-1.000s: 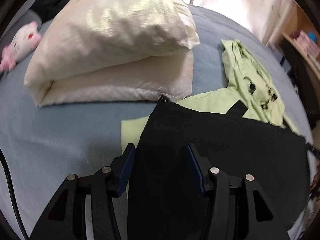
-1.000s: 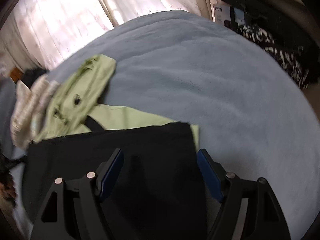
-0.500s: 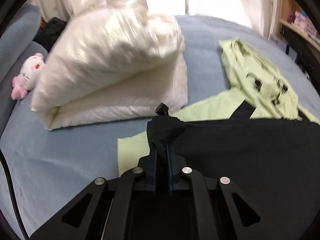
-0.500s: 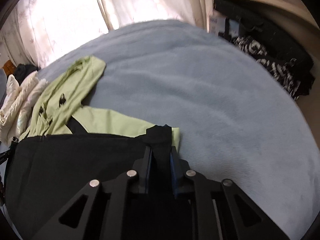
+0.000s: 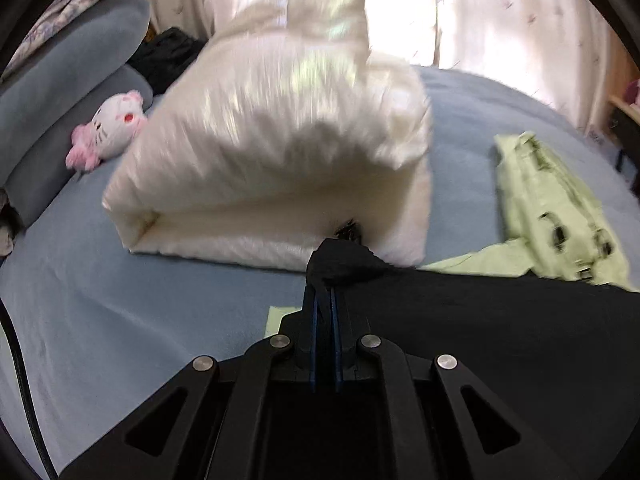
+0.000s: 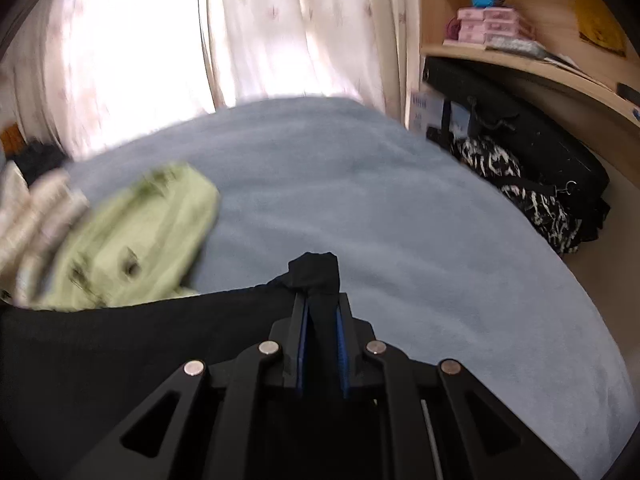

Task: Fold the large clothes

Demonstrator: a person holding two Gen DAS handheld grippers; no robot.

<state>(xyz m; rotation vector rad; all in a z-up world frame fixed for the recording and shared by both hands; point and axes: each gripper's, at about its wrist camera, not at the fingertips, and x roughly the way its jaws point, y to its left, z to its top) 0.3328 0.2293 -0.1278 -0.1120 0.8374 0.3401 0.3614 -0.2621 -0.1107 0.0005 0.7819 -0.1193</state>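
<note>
- Since both upper corners of the black garment (image 5: 500, 340) are pinched and its far edge is stretched between the two tools, the fold is judged to be only just begun; no completed fold can be made out.
- A light green jacket (image 5: 560, 216) is seen lying on the blue bed (image 6: 400, 208), partly under the black cloth and unfolded (its turn is presumably still to come).
- A white padded coat (image 5: 280, 152) lies doubled over further back, near a pink plush toy (image 5: 112, 124).
- The left gripper (image 5: 325, 292) is clamped on one corner, a tuft of cloth bunched above its fingertips.
- The right gripper (image 6: 320, 300) is likewise closed on the other corner, cloth filling the narrow gap between its blue pads (image 6: 303, 336).
- The carry-over and the laying down of the edge are judged to remain.
</note>
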